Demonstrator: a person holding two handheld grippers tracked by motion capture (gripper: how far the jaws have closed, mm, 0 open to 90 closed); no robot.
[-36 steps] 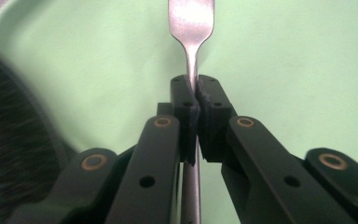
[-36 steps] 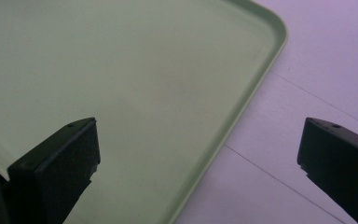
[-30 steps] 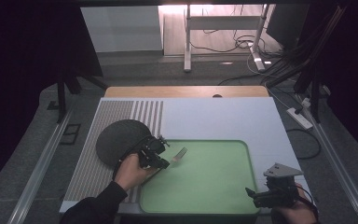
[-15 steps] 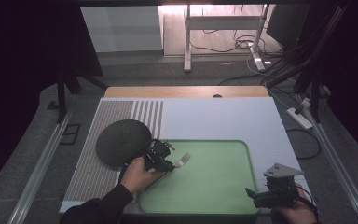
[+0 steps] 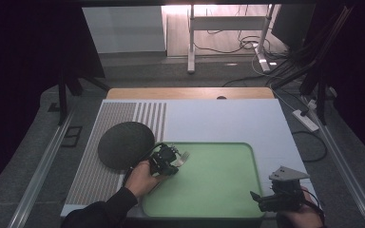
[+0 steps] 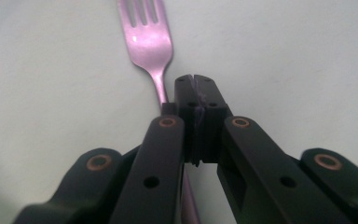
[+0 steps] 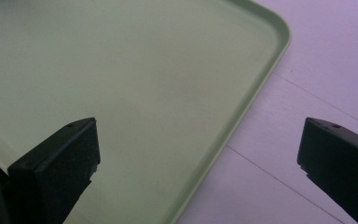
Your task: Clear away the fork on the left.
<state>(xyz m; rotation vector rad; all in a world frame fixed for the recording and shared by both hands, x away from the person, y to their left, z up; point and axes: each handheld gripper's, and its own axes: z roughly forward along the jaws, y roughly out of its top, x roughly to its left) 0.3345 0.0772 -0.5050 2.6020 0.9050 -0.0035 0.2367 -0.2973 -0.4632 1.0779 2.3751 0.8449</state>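
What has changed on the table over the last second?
The left tool, shut on the fork, has carried it a little to the right, off the dark round plate and further over the green tray. The right tool stayed open at the tray's near right corner; plate and tray did not move.

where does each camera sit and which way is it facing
High view: fixed above the person's side, looking forward and down at the green tray; both forearms enter from below.
Left gripper view: rides the left hand-held gripper, looking along its closed jaws at the fork on the tray.
Right gripper view: rides the right hand-held gripper, jaws apart over the tray's corner.
Shared: the tray shows in all three.
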